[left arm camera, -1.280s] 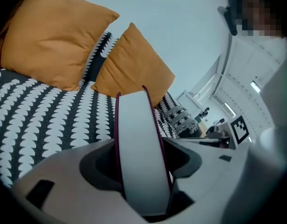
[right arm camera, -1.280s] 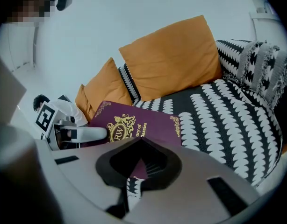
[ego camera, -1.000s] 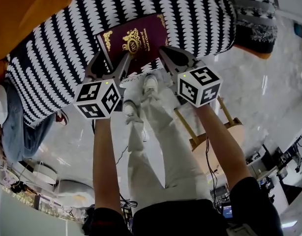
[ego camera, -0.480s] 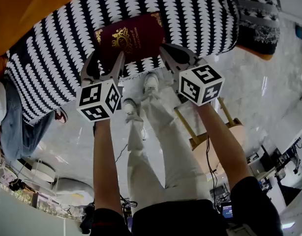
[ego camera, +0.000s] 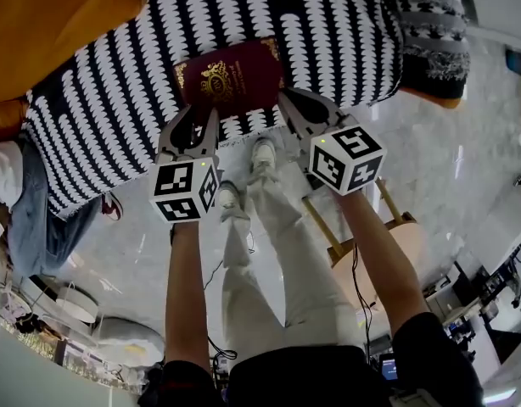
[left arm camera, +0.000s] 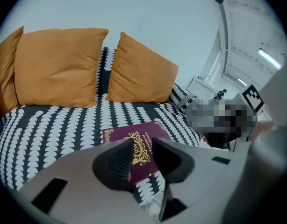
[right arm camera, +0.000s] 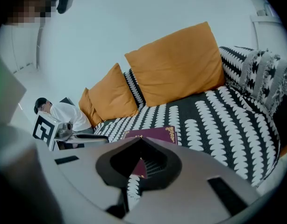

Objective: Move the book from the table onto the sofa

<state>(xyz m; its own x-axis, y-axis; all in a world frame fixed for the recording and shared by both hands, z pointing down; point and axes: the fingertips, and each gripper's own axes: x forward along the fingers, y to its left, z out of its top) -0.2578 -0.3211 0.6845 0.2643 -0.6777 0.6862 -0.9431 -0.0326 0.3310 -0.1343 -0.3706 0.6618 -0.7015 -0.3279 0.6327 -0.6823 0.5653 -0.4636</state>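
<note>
The maroon book (ego camera: 231,76) with gold print lies flat on the black-and-white patterned sofa (ego camera: 328,24), close to the seat's front edge. My left gripper (ego camera: 198,115) is just short of the book's near edge. Its jaws are closing, a gap still shows, and nothing is between them. In the left gripper view the book (left arm camera: 134,136) shows beyond the left gripper (left arm camera: 143,143). My right gripper (ego camera: 286,98) is shut and empty at the book's right near corner. The right gripper view shows the book (right arm camera: 155,134) past the right gripper (right arm camera: 141,141).
Orange cushions (ego camera: 48,24) (left arm camera: 59,66) (right arm camera: 178,64) lean on the sofa's back. A wooden stool (ego camera: 371,236) stands on the marble floor to the right of my legs. A person (ego camera: 6,185) (right arm camera: 59,113) sits on the floor at the sofa's left end.
The left gripper's jaws, wide apart before, have come much closer together, and that gripper has shifted right. The book has stayed lying on the sofa. The right gripper has stayed shut.
</note>
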